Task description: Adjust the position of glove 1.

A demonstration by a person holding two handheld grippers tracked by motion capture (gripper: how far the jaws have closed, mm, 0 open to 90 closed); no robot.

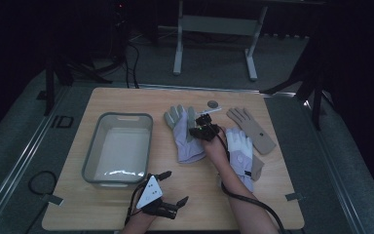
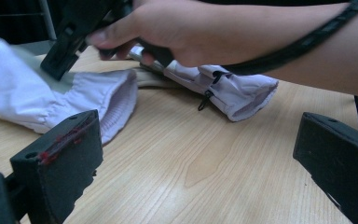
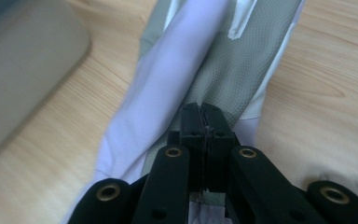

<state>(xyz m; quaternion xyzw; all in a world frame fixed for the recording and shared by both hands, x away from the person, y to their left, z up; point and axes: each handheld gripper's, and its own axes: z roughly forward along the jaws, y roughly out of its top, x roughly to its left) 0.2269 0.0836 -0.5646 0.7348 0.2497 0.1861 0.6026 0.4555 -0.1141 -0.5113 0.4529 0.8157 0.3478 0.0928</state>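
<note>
A white glove with a grey palm [image 1: 185, 139] lies flat in the middle of the wooden table [image 1: 126, 204]. My right gripper [image 1: 200, 127] comes down on its thumb side; in the right gripper view the jaws [image 3: 204, 114] are pressed together on the glove [image 3: 168, 84], with a sliver of fabric showing between them. My left gripper [image 1: 174, 187] rests near the front edge with its jaws wide apart and nothing between them [image 2: 196, 158]. In the left gripper view, the glove's cuff [image 2: 98, 93] lies ahead and the right hand [image 2: 191, 32] reaches over it.
A grey plastic bin [image 1: 92, 146] stands left of the glove. A second white glove [image 1: 238, 148] lies under the right forearm, and a tan glove [image 1: 251, 129] lies beyond it at the right. A small dark disc [image 1: 213, 104] sits near the far edge.
</note>
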